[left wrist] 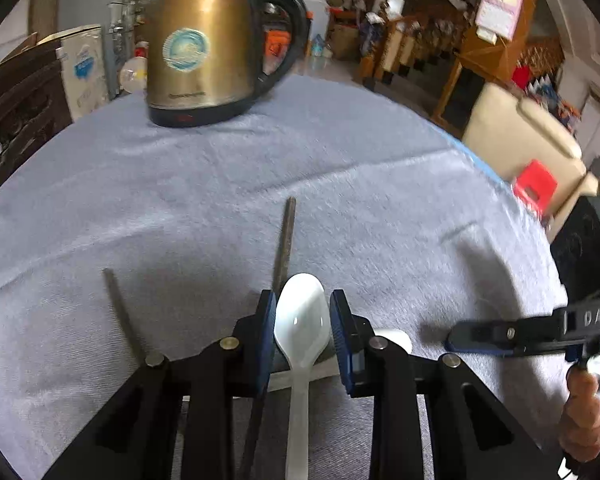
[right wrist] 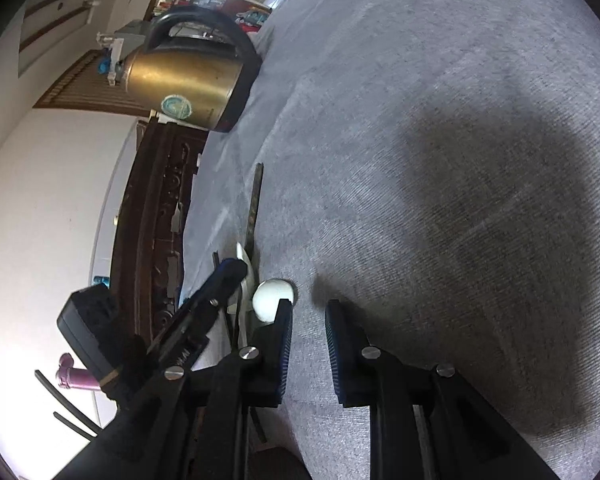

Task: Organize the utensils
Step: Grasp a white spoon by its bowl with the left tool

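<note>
A white spoon (left wrist: pixel 302 320) lies bowl-forward between the blue pads of my left gripper (left wrist: pixel 304 312), which touch both sides of the bowl. Its handle runs back under the gripper. A dark chopstick (left wrist: pixel 284 240) lies on the cloth just left of the spoon and passes under the left finger. Another chopstick (left wrist: pixel 120 312) lies further left. A second white rounded piece (left wrist: pixel 396 340) (right wrist: pixel 270 296), maybe another spoon's bowl, shows behind the right finger. My right gripper (right wrist: pixel 309 308) (left wrist: pixel 452 338) hovers to the right, narrowly open and holding nothing. The left gripper (right wrist: pixel 232 272) shows side-on in the right wrist view.
A brass-coloured electric kettle (left wrist: pixel 196 48) (right wrist: pixel 184 80) stands at the far side of the table, which a grey-blue cloth (left wrist: pixel 380 208) covers. A dark carved chair (left wrist: pixel 16 96) is at the left edge and a red stool (left wrist: pixel 536 188) beyond the right edge. A hand (left wrist: pixel 584 412) holds the right gripper.
</note>
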`<move>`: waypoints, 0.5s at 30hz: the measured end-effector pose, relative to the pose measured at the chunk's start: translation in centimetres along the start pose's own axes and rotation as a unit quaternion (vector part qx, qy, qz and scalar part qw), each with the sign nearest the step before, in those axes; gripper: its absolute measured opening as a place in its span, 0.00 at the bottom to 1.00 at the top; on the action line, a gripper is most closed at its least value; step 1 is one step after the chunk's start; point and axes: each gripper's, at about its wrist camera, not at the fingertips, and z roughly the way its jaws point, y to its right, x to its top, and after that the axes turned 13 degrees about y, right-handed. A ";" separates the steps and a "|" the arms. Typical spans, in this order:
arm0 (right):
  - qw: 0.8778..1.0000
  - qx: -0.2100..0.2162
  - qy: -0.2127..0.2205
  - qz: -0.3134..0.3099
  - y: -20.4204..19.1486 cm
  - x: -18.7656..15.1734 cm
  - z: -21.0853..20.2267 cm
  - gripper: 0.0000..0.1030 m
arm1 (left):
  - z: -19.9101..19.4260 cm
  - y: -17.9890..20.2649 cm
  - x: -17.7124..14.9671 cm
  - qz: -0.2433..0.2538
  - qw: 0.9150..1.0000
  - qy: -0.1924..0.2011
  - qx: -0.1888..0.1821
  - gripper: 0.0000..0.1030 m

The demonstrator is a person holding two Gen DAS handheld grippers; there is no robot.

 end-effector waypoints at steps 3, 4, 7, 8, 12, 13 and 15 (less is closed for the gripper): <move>1.000 0.001 -0.016 -0.008 -0.6 -0.3 0.5 0.21 | -1.5 -1.5 0.4 -0.035 0.999 0.027 0.005 0.28; 1.000 0.002 -0.027 -0.005 -0.8 -0.4 0.9 0.23 | -2.1 -2.0 0.5 -0.043 0.998 0.036 0.007 0.28; 0.999 0.015 -0.051 -0.003 -1.6 -0.8 1.8 0.38 | -3.5 -3.2 1.1 -0.064 0.996 0.056 0.009 0.28; 0.999 0.012 -0.053 -0.007 -1.8 -0.9 2.0 0.39 | -4.0 -3.6 1.2 -0.071 0.996 0.061 0.010 0.28; 0.997 0.005 -0.070 -0.006 -2.7 -0.4 3.6 0.39 | -5.2 -4.7 1.4 -0.084 0.994 0.070 0.019 0.28; 0.997 0.006 -0.074 0.000 -2.7 -0.2 4.1 0.39 | -5.4 -4.9 1.3 -0.088 0.993 0.070 0.022 0.28; 0.997 0.005 -0.073 0.021 -2.7 0.4 4.8 0.41 | -5.5 -5.4 1.1 -0.090 0.993 0.070 0.027 0.28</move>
